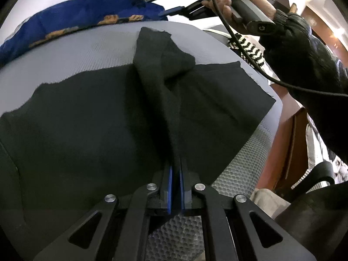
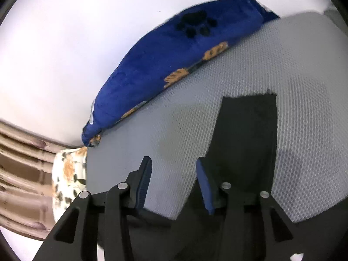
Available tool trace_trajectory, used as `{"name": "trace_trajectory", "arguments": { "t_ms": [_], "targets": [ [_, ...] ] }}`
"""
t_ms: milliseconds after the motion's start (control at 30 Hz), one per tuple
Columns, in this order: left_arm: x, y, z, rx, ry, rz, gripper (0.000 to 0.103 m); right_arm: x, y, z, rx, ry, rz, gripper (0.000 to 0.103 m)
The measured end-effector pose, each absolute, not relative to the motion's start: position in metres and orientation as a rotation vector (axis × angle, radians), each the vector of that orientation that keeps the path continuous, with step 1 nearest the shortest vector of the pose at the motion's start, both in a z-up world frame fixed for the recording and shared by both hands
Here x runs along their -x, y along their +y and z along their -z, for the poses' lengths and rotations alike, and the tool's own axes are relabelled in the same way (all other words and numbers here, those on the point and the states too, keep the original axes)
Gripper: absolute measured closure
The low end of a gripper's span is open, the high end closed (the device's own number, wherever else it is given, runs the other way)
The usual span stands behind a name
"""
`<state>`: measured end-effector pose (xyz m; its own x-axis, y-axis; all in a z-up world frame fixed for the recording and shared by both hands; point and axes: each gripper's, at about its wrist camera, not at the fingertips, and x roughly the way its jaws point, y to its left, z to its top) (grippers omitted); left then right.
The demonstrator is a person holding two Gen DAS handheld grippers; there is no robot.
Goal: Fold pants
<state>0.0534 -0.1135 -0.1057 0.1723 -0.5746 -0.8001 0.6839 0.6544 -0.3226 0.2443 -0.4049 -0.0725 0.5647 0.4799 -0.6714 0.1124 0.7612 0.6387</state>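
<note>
Left wrist view: one pair of black pants (image 1: 87, 119) spread on grey textured worktop (image 1: 250, 163). Left claw (image 1: 175, 187) clenched on a raised ridge of cloth, likely to carry it over for a fold. Right claw (image 2: 174, 174) released, hovering above one pant leg. One blue pillow (image 2: 174, 65) behind.

1. The pants (image 1: 87, 119) are black, of a matte, slightly fuzzy cloth, and lie spread flat across a grey textured surface.
2. In the left wrist view a ridge of the cloth is pulled up from the flat part, running from near the bottom centre to a peaked fold farther off.
3. The far edge looks raw and uneven.
4. In the right wrist view one flat, straight-edged panel of the pants (image 2: 245, 134) ends in a squared hem.
</note>
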Motion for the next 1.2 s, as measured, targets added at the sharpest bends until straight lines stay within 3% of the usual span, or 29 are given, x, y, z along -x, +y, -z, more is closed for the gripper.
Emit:
{"name": "trace_trajectory", "arguments": {
  "t_ms": [367, 633, 833, 933, 1200],
  "targets": [
    [-0.062, -0.112, 0.119, -0.082, 1.116, 0.904, 0.098, -0.214, -0.476, 0.129, -0.839, 0.99, -0.131, 0.07],
    [-0.062, -0.112, 0.118, -0.085, 1.118, 0.888, 0.098, -0.239, -0.49, 0.166, -0.955, 0.988, -0.112, 0.075],
    [-0.06, -0.118, 0.116, -0.107, 1.125, 0.872, 0.098, -0.271, -0.494, 0.164, -0.932, 0.947, -0.101, 0.076],
    [-0.062, -0.12, 0.116, -0.111, 1.129, 0.864, 0.098, -0.285, -0.492, 0.167, -0.931, 0.946, -0.117, 0.086],
    [-0.058, -0.129, 0.115, -0.129, 1.134, 0.852, 0.098, -0.298, -0.485, 0.167, -0.917, 0.937, -0.128, 0.089]
  ]
}}
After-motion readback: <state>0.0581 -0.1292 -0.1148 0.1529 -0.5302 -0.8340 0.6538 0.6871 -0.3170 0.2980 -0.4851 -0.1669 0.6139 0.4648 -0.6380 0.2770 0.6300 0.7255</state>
